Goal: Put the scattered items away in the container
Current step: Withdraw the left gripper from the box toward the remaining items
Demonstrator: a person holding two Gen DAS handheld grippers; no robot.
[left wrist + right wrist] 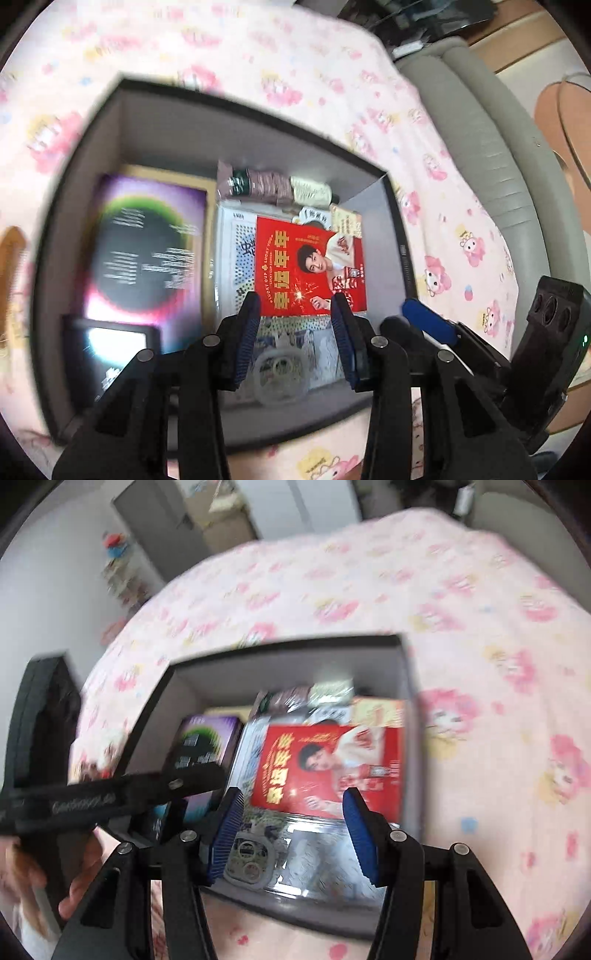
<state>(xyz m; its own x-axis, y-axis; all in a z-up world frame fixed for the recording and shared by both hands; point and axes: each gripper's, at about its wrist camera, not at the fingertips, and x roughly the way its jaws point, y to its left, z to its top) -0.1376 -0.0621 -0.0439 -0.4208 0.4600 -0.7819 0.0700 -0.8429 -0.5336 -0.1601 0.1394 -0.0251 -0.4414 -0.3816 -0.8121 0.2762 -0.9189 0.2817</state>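
Observation:
A dark open box (258, 110) (295, 642) sits on a bed with a pink cartoon sheet. Inside lie a red card with a man's portrait (310, 266) (325, 768), a purple and black package (147, 251) (207, 746), a small dark device (110, 350), wrapped sachets (273, 184) at the far wall, and a clear packet with a round white item (280, 373) (255, 860). My left gripper (295, 306) is open and empty above the box's near side. My right gripper (291, 805) is open and empty above the same side.
The pink sheet (480, 664) spreads around the box. A grey padded bed frame (480, 155) runs along the right in the left wrist view. The other gripper's body (92, 797) and a hand (22, 864) show at left in the right wrist view. Shelves and a door stand behind.

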